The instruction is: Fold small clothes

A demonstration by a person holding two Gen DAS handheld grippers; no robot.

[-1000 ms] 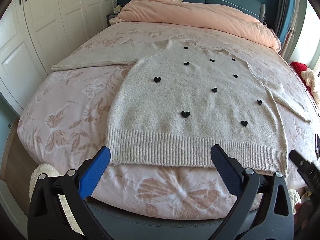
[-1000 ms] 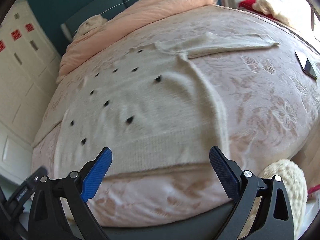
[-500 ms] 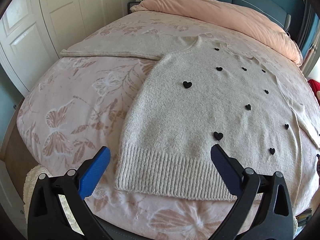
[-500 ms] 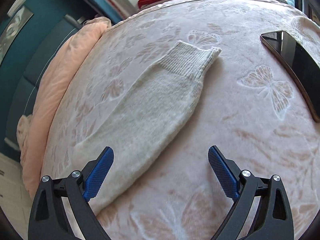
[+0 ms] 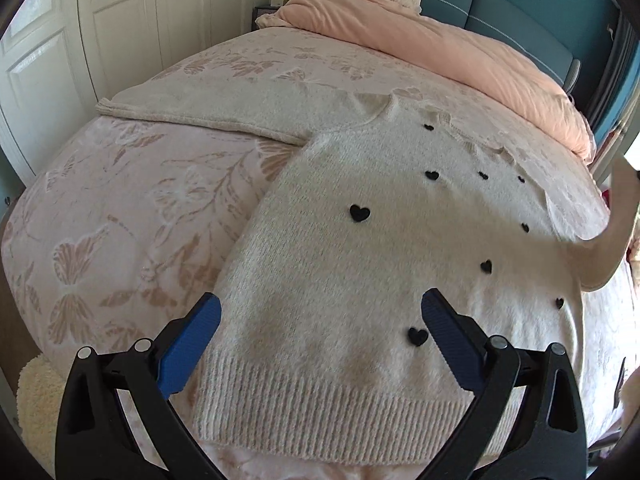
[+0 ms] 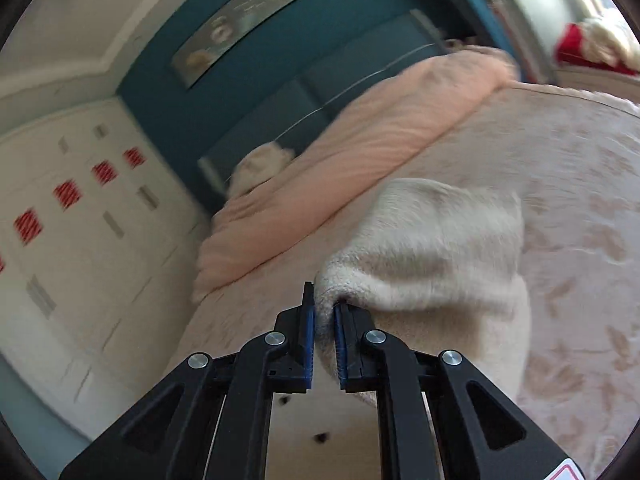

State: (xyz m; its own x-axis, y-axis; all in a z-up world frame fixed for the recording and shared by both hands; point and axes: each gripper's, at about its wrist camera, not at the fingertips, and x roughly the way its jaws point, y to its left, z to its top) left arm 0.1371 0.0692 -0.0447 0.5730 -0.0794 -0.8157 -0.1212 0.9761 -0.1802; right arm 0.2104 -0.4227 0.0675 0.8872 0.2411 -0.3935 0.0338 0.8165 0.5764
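Observation:
A cream knit sweater (image 5: 360, 264) with small black hearts lies flat on the bed, ribbed hem toward me. Its left sleeve (image 5: 208, 108) stretches out flat to the left. My left gripper (image 5: 320, 316) is open and empty, hovering just above the hem. My right gripper (image 6: 324, 320) is shut on the sweater's right sleeve (image 6: 432, 248) and holds it lifted off the bed. That lifted sleeve (image 5: 616, 236) also shows at the right edge of the left wrist view.
The bed has a pink floral cover (image 5: 120, 208). A peach duvet (image 5: 440, 48) is bunched at the teal headboard. White wardrobe doors (image 5: 80, 40) stand to the left. A fluffy cream rug (image 5: 36, 396) lies at the bed's foot.
My right gripper has closed on the right sleeve and lifted it off the bed, swinging toward the sweater body. My left gripper has moved forward over the hem, still open.

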